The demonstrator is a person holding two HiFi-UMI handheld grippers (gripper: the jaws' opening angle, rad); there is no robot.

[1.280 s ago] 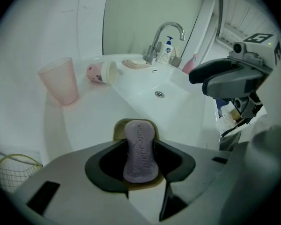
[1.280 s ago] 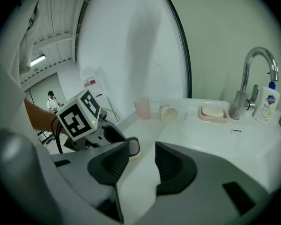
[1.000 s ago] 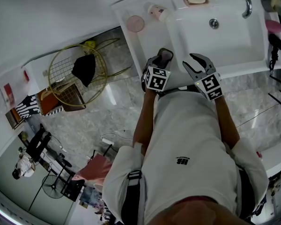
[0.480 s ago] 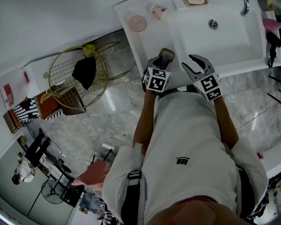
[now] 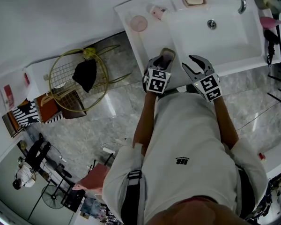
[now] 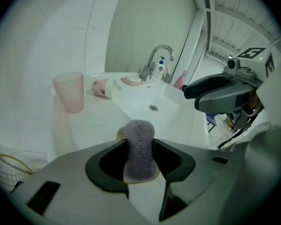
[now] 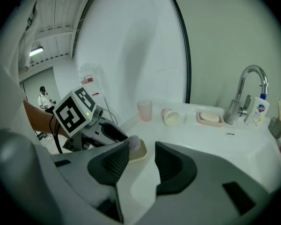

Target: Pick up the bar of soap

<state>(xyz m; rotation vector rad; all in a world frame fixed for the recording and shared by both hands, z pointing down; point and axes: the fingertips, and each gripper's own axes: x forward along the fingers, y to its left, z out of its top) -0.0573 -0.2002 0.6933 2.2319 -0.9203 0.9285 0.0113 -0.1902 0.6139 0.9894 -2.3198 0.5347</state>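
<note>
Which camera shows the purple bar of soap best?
The left gripper view: the bar of soap fills the middle, upright between the jaws of the left gripper, its stamped lettering visible. The head view shows only a small purplish patch from above; the right gripper view just an end poking past the left gripper.

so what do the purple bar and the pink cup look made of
The purple bar looks like soap: matte, waxy, lettering pressed into its face. The pink cup seems translucent plastic, light showing through its wall; frosted glass is possible.
</note>
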